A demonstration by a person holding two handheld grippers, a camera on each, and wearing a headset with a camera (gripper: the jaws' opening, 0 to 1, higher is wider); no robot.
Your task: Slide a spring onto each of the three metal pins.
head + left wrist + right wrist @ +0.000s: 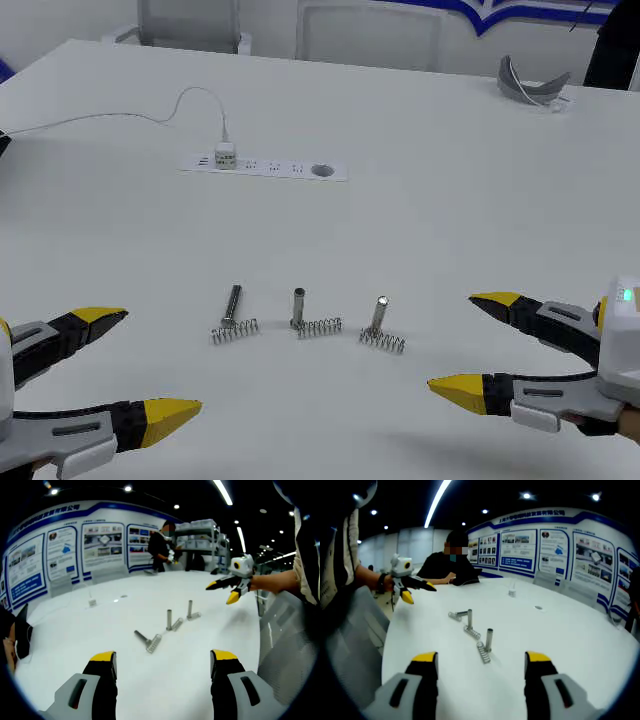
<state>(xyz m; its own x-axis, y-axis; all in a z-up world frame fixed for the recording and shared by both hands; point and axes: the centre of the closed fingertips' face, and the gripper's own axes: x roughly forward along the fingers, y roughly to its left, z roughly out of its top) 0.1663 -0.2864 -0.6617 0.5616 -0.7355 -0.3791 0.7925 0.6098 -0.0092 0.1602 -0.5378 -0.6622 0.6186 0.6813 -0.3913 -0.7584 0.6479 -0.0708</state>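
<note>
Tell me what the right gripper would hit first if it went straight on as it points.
Likely the nearest spring, lying beside an upright pin straight ahead of the right gripper. Its height above the table is unclear, so it may pass over.

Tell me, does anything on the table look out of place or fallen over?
The left pin lies on its side, while the middle pin and the right pin stand upright. Nothing else stands out.

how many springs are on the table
3, all loose: left spring by the lying pin, middle spring by the middle pin, right spring by the right pin.
</note>
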